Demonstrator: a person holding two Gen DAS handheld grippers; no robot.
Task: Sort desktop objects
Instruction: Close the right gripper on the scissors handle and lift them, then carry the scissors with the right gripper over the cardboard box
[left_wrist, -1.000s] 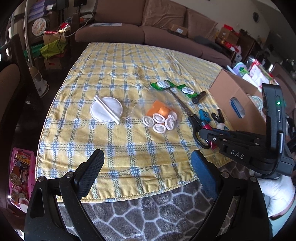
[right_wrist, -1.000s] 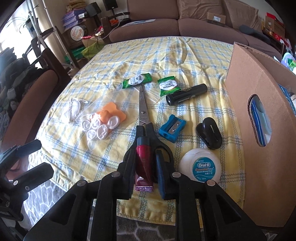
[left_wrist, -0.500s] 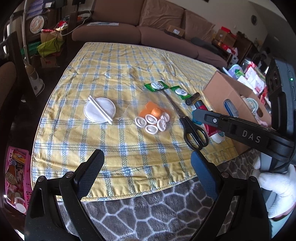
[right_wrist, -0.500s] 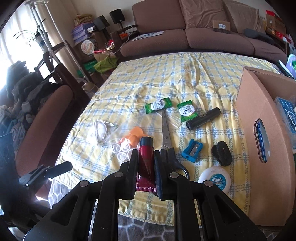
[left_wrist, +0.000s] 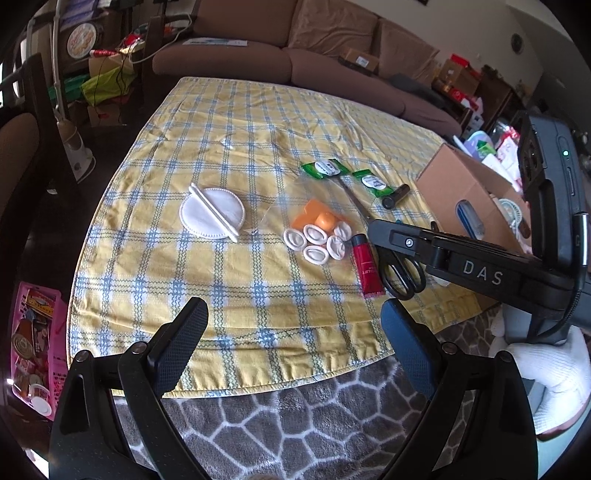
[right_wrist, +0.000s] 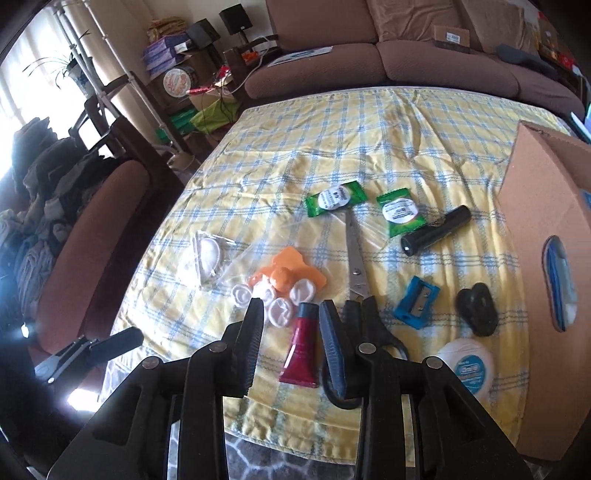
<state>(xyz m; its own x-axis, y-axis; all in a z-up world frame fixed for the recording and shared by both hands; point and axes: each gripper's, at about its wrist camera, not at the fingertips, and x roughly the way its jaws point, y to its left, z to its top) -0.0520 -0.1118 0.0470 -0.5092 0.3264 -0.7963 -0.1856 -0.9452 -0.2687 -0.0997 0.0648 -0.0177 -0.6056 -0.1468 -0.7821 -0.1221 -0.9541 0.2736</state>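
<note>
Surface (right_wrist: 424, 122): covered in a yellow cloth with blue plaid lines, sofa beyond its far edge. Red tube (right_wrist: 301, 347), dark cap pointing away from the near edge: lying flat on the cloth near the front edge, between the two fingers of the right tongs (right_wrist: 293, 314) but touched by neither; also seen from the left wrist view (left_wrist: 366, 266) just left of the scissor handles. Right tongs: spread apart, holding nothing, hanging just above the tube. Left tongs (left_wrist: 293, 328): spread wide, holding nothing, over the near hem of the cloth, well apart from every item. Scissors (right_wrist: 356, 266): black handles just right of the tube, blades running toward the far side. White finger cots (right_wrist: 282, 295): a loose cluster just beyond the tube's cap, touching an orange piece (right_wrist: 284, 273) in clear plastic. Round white pad in clear wrap (left_wrist: 211, 213): lying left of that cluster, with two white sticks across it. Two green sachets (right_wrist: 335, 199), (right_wrist: 402, 214): lying at the scissor tips. Black cylinder (right_wrist: 436, 230): lying beside the right-hand sachet. Blue sharpener (right_wrist: 416, 302): lying right of the scissors. Small black object (right_wrist: 476, 308): near the sharpener, type unclear. White floss container (right_wrist: 467, 369): at the near edge. Cardboard box (right_wrist: 546, 236): standing at the right edge of the surface, oval handle cut-out facing the items.
</note>
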